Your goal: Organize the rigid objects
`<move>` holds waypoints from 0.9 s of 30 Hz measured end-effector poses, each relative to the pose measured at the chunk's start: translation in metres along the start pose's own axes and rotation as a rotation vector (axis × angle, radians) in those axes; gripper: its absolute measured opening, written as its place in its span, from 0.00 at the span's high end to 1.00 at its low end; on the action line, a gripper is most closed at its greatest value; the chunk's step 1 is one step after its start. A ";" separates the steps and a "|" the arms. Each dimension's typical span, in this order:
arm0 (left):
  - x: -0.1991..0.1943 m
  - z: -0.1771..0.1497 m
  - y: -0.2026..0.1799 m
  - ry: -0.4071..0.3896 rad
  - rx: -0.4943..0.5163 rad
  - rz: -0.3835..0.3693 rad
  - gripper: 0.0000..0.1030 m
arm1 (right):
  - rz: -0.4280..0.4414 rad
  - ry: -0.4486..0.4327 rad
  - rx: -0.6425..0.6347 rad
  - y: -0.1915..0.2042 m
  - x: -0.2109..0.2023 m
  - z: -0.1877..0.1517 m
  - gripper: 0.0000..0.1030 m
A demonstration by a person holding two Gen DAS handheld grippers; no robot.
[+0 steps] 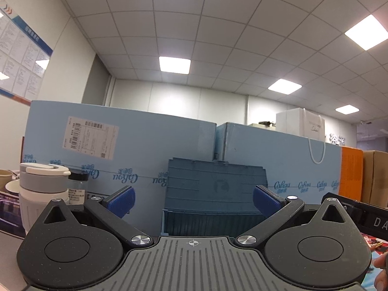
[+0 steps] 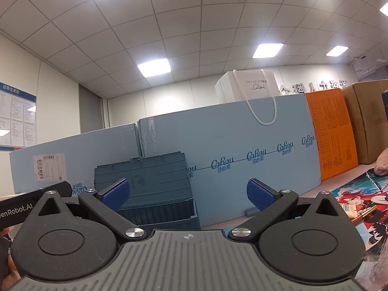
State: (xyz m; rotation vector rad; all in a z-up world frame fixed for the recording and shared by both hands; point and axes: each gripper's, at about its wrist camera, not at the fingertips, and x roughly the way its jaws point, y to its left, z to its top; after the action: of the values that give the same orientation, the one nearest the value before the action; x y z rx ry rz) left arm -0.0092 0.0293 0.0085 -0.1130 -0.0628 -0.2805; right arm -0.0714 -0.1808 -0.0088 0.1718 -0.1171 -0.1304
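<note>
A blue-grey plastic storage box point(image 1: 213, 194) with its lid raised stands straight ahead of my left gripper point(image 1: 194, 197), which is open and empty. The same box point(image 2: 150, 189) shows left of centre in the right wrist view. My right gripper point(image 2: 188, 194) is open and empty, facing the light blue cartons. A white and grey lidded cup point(image 1: 41, 184) and a small clear jar with a black lid point(image 1: 77, 186) stand at the left. A gold pen point(image 2: 363, 213) lies on the printed mat at the right.
Large light blue cartons point(image 1: 150, 150) form a wall behind the box. An orange box point(image 2: 332, 131) and brown cartons point(image 2: 366, 118) stand at the right. A white paper bag point(image 2: 247, 89) sits on the cartons. A colourful anime mat point(image 2: 359, 194) covers the table at the right.
</note>
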 end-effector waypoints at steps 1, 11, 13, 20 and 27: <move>0.001 0.000 0.000 0.005 0.001 0.012 0.00 | 0.000 0.000 -0.007 0.001 0.000 -0.001 0.00; 0.009 -0.003 0.003 0.056 0.002 0.048 0.00 | -0.003 0.014 -0.032 0.004 0.001 -0.005 0.00; 0.009 -0.004 0.003 0.057 0.005 0.048 0.00 | 0.001 0.015 -0.035 0.004 0.001 -0.006 0.00; 0.009 -0.004 0.002 0.063 0.006 0.047 0.00 | 0.016 0.009 -0.041 0.005 -0.002 -0.006 0.00; 0.009 -0.004 0.002 0.060 0.011 0.044 0.00 | 0.020 0.006 -0.039 0.004 -0.004 -0.005 0.00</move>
State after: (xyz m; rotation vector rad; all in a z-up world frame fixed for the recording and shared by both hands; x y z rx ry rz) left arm -0.0004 0.0280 0.0051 -0.0951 -0.0018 -0.2394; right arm -0.0742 -0.1754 -0.0136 0.1324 -0.1103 -0.1125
